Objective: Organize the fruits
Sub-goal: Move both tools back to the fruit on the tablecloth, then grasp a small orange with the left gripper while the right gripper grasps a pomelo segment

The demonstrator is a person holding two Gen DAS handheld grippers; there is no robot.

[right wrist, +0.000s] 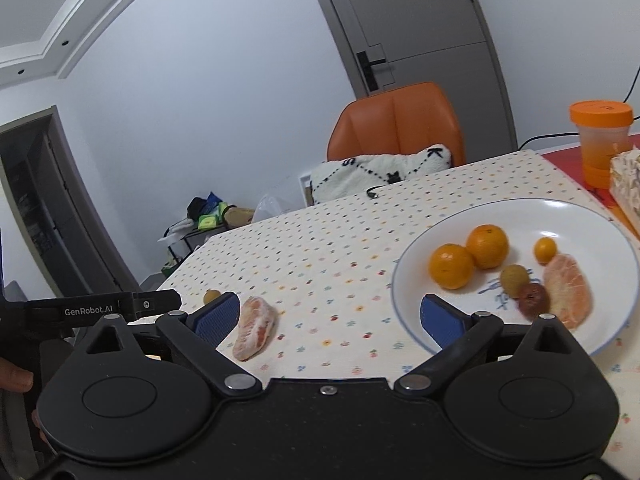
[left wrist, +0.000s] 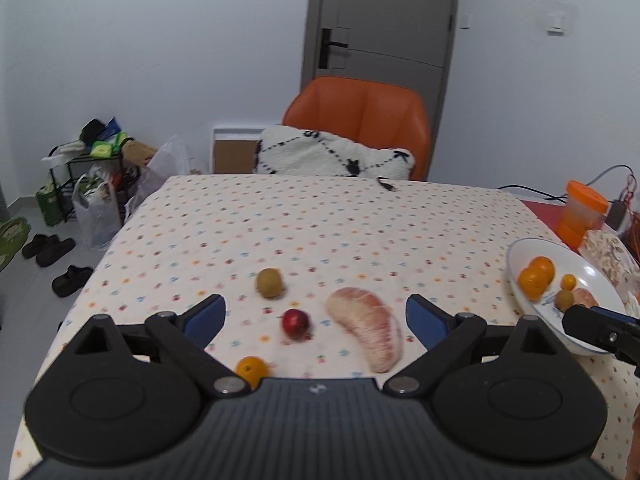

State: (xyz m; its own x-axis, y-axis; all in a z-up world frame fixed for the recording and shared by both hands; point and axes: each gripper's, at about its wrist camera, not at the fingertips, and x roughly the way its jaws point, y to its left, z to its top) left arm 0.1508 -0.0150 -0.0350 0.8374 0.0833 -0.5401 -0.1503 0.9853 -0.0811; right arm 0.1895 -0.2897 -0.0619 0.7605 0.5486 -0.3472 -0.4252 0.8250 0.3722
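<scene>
On the spotted tablecloth lie a pink pomelo segment (left wrist: 368, 327), a small red fruit (left wrist: 296, 322), a brownish-green kiwi-like fruit (left wrist: 270, 282) and a small orange fruit (left wrist: 251, 369). My left gripper (left wrist: 316, 316) hangs open above them, nothing between its fingers. A white plate (right wrist: 424, 336) at the right holds two oranges (right wrist: 468, 258), a tiny orange fruit (right wrist: 545, 249), a green fruit (right wrist: 514, 277), a dark red fruit (right wrist: 534, 299) and a peeled segment (right wrist: 568, 290). My right gripper (right wrist: 330, 314) is open and empty, left of the plate, beside the pomelo segment (right wrist: 256, 328).
An orange chair (left wrist: 360, 120) with a white cushion (left wrist: 332, 156) stands behind the table. An orange-lidded jar (right wrist: 600, 140) and a patterned box (right wrist: 626, 184) sit at the far right. A cable end (left wrist: 386, 184) lies at the table's back edge. Bags and shoes are on the floor, left.
</scene>
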